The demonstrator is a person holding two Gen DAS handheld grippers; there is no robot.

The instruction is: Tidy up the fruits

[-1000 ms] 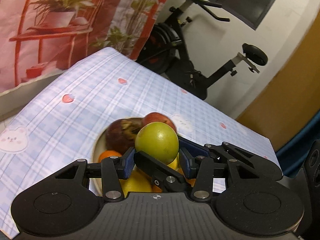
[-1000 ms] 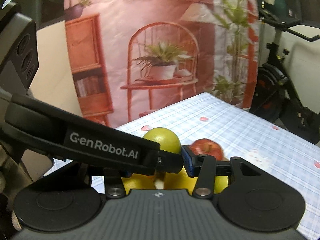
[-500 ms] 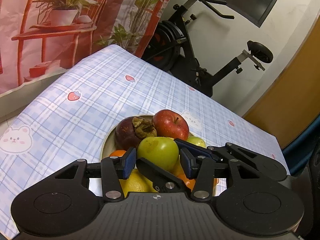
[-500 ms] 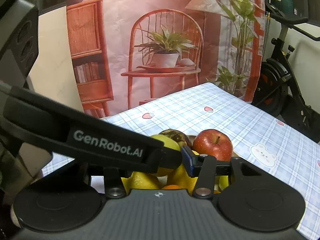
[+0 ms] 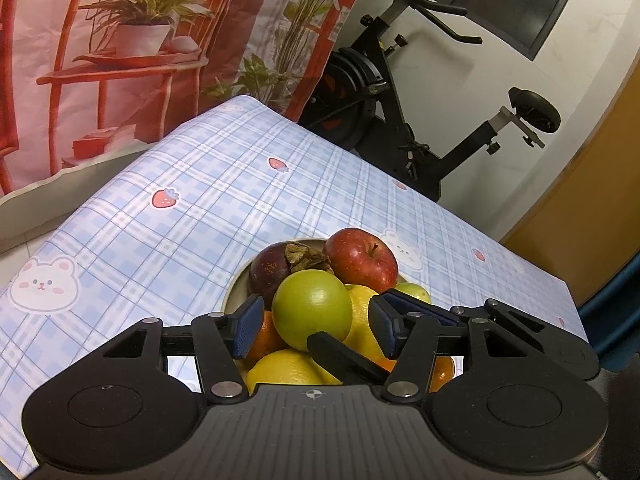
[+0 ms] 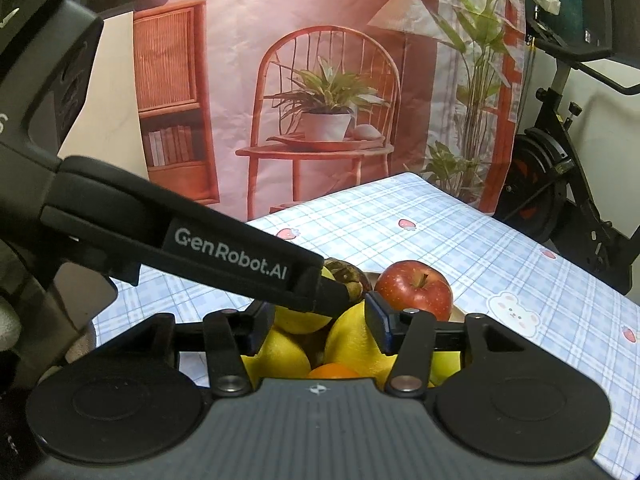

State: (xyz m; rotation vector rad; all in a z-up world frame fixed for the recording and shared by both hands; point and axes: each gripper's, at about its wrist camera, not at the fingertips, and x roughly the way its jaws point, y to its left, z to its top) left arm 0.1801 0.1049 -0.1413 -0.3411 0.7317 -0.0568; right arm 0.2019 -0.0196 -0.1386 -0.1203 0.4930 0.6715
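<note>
A round bowl point(image 5: 234, 286) on the checked tablecloth is piled with fruit. A green apple point(image 5: 312, 310) rests on top of the pile, between the blue pads of my left gripper point(image 5: 314, 320), which is open with gaps on both sides. Behind it lie a dark mangosteen point(image 5: 270, 268) and a red apple point(image 5: 360, 260); lemons point(image 5: 288, 368) and oranges lie below. My right gripper point(image 6: 316, 320) is open just above the pile; its left finger is hidden behind the left gripper's arm point(image 6: 224, 256). The red apple point(image 6: 414, 288) shows there too.
The blue checked tablecloth point(image 5: 180, 208) stretches left and beyond the bowl. An exercise bike point(image 5: 420, 112) stands past the far table edge. A printed backdrop point(image 6: 320, 80) hangs behind the table.
The left gripper lowered the green apple onto the fruit pile and opened its jaws, letting go of it. The right gripper dropped slightly toward the bowl.
</note>
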